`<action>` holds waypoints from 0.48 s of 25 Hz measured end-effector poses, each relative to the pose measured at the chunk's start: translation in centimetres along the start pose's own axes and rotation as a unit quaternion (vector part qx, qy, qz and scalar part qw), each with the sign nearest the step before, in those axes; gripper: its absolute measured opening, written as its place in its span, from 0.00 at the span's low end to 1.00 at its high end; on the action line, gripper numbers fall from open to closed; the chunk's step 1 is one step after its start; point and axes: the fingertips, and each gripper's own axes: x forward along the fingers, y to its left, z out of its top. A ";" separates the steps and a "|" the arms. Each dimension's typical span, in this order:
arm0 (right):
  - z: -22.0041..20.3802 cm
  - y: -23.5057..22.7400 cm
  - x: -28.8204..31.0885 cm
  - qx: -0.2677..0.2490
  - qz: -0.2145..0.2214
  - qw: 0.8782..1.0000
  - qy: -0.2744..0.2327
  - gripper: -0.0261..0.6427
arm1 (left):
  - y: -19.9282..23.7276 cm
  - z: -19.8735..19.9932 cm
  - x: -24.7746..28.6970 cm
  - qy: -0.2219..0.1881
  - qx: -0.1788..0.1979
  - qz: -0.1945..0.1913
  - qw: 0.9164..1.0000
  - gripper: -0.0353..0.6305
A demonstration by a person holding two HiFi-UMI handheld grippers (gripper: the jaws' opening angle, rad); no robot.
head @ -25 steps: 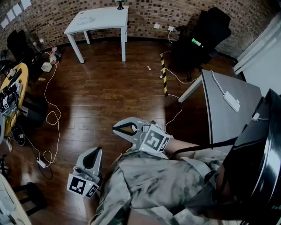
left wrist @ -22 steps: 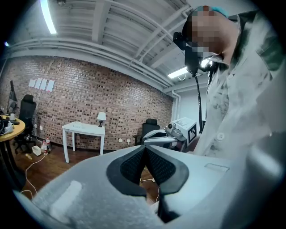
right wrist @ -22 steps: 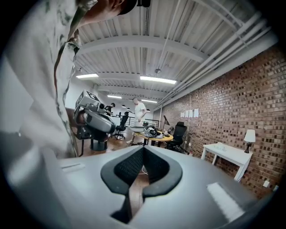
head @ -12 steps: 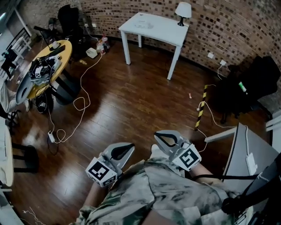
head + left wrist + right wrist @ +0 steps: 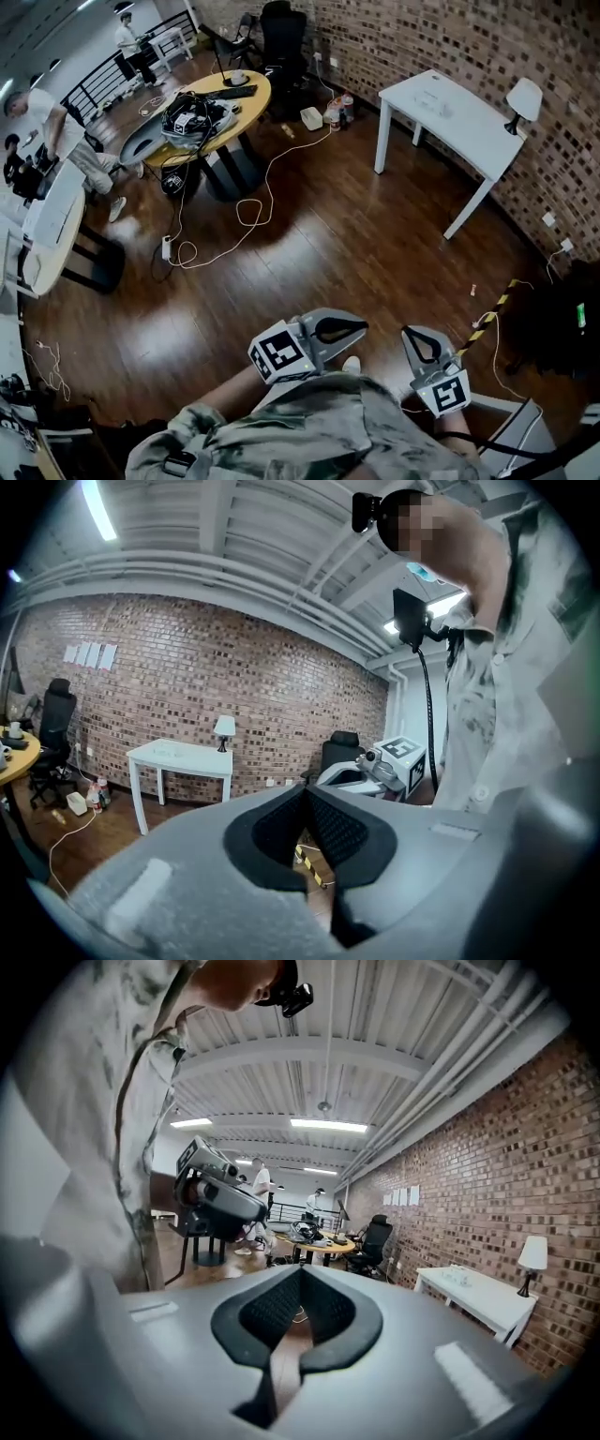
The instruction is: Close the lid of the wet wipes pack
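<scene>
No wet wipes pack can be made out in any view. A small pale object [image 5: 432, 96] lies on the white table, too small to identify. My left gripper [image 5: 364, 326] is held close to the person's body above the wooden floor, its jaws meeting at the tips with nothing between them. My right gripper [image 5: 410, 331] is beside it, also shut and empty. The left gripper view shows its own closed fingertips [image 5: 305, 789] and the right gripper [image 5: 361, 775] beyond them. The right gripper view shows its tips [image 5: 300, 1269] together and the left gripper [image 5: 220, 1199] at the left.
A white table [image 5: 469, 127] with a lamp [image 5: 523, 98] stands by the brick wall at upper right. A round yellow table [image 5: 246, 105] piled with gear, an office chair [image 5: 281, 28] and floor cables [image 5: 248, 216] are upper left. People [image 5: 66, 141] stand at far left. A striped strip [image 5: 492, 314] lies at right.
The head view has swung round: the white table moved from upper left to upper right and the yellow table came into view. Both grippers stayed shut near the body.
</scene>
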 end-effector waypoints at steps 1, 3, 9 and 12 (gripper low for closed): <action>-0.4 -0.6 -0.1 -0.002 0.006 1.000 0.004 0.05 | 0.4 0.2 0.8 0.000 0.000 0.002 1.000 0.05; -1.4 -1.5 -0.1 -0.005 0.021 1.000 0.014 0.05 | 1.1 0.4 1.9 0.002 -0.001 0.005 1.000 0.05; -2.5 -4.8 1.7 -0.002 0.038 0.999 0.014 0.05 | 4.2 0.4 4.0 0.009 -0.011 0.014 1.000 0.05; -2.6 -6.9 3.2 -0.013 0.036 0.999 0.017 0.05 | 6.7 0.6 5.0 0.007 -0.010 0.011 1.000 0.05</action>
